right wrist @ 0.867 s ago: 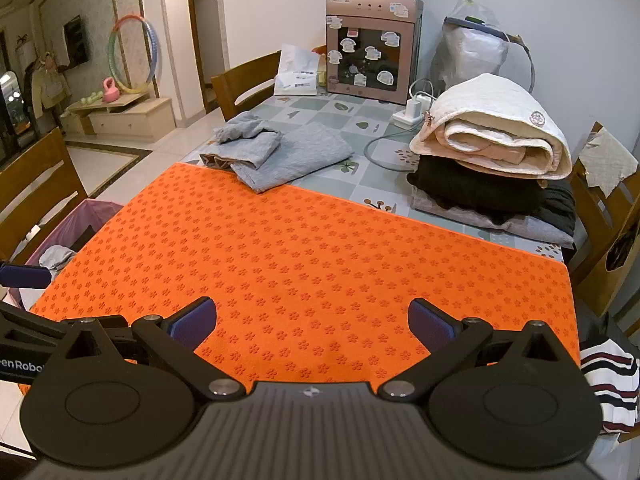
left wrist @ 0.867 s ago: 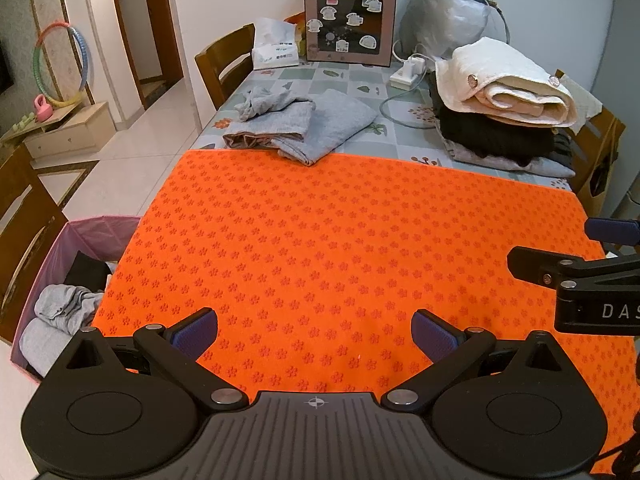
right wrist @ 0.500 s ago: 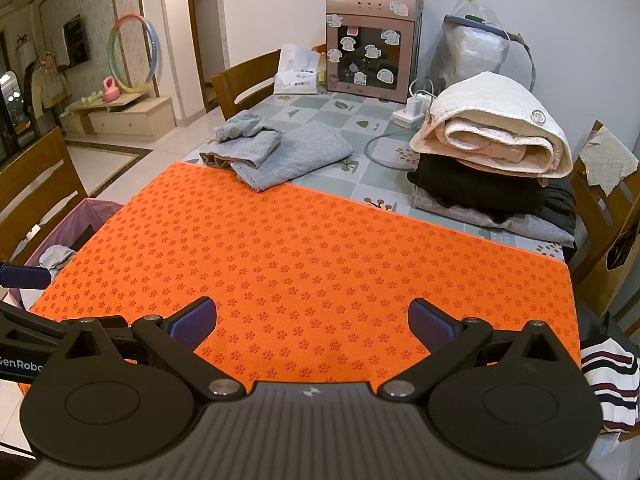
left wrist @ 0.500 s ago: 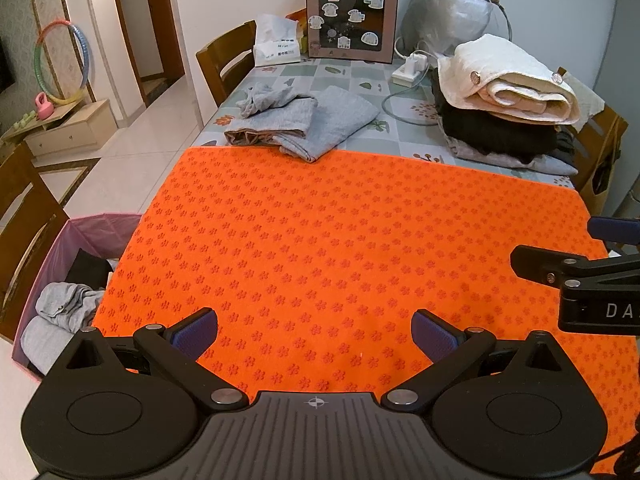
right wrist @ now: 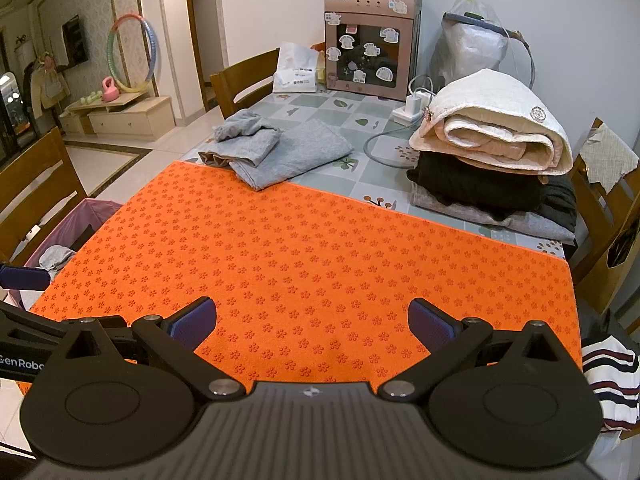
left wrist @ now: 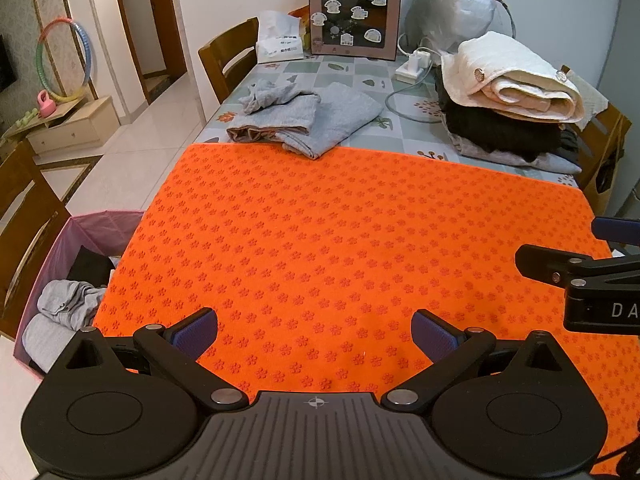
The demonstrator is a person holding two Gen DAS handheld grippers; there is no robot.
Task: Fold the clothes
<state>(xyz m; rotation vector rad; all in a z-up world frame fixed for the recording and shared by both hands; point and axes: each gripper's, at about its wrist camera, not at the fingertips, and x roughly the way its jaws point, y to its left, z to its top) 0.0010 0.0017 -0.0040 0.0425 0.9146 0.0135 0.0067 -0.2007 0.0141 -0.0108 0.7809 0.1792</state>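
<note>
While both tongs are held over the near edge of the orange mat [left wrist: 340, 240], nothing is pinched in either one. The left gripper [left wrist: 314, 330] is spread wide, with only bare mat seen between its blue pads [left wrist: 196, 330]. The right gripper [right wrist: 312, 320] is spread wide too, and only mat is seen between its pads [right wrist: 430, 322].

No clothes are laid on the mat. The clothes are kept in other spots. A gray garment [left wrist: 316, 120] is found on the table [left wrist: 360, 76] past the far edge of the mat, toward the left. It is partly folded, and one corner is just touching the mat's edge. A crumpled gray piece [left wrist: 268, 92] is rested on top of it.

At the far right of the table, a stack of folded clothes [right wrist: 492, 184] is seen. A cream padded one [right wrist: 500, 128] is put on top, black ones are under it, and a gray one is at the bottom.

Beside the table on the left, more clothes [left wrist: 68, 304] are heaped in a pink basket [left wrist: 100, 224] on the floor. A striped garment [right wrist: 608, 384] is seen at the right edge of the right view, below the table's edge.

A sticker-covered box [left wrist: 354, 12] and a white bag [left wrist: 278, 42] are stood at the far end of the table. A white power strip [left wrist: 414, 66] is laid near them. Wooden chairs [left wrist: 228, 56] are set around the table.
</note>
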